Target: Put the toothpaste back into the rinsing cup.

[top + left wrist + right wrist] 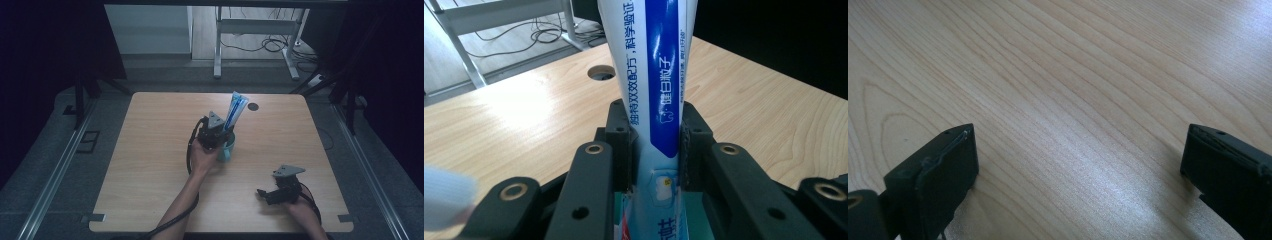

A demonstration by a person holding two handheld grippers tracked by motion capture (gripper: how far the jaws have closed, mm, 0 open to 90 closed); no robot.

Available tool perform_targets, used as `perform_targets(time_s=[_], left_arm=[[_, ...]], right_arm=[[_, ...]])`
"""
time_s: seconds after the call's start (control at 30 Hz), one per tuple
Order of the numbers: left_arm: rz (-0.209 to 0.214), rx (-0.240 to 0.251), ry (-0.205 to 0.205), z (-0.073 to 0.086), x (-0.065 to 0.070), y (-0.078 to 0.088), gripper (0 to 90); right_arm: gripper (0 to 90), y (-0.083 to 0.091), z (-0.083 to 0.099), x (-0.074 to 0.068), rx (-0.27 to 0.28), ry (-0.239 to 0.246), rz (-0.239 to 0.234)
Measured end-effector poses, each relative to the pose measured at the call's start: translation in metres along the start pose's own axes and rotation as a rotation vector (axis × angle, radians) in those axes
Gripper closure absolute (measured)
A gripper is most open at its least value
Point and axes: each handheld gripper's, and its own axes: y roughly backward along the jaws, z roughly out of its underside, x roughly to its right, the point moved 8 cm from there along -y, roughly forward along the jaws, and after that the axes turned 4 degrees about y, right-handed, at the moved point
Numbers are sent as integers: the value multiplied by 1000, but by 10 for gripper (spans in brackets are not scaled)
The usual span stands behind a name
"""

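Wooden table (150, 165); toothpaste tube (659, 100) base claw-hidden

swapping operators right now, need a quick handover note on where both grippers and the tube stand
Left gripper: shut on the blue and white toothpaste tube, which it holds upright, its lower end inside the pale green cup near the middle of the light wooden table.
Right gripper: open, nothing between the jaws, resting low over bare table at the near right.
Done: tube gripped and brought into the cup.
Left: probably let go of the tube so it stands in the cup, then draw the left gripper clear. Whether the tube's end touches the cup's bottom cannot be told.
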Motion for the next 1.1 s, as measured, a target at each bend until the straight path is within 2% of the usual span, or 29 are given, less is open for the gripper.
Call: perform_targets(time_s=[0.63, 1.1], left_arm=[[-16, -41, 29, 16, -1, -7, 712], [-3, -73, 61, 23, -1, -6, 693]], right_arm=[[16, 0, 0, 0, 0, 1, 0], [16, 0, 0, 0, 0, 1, 0]])
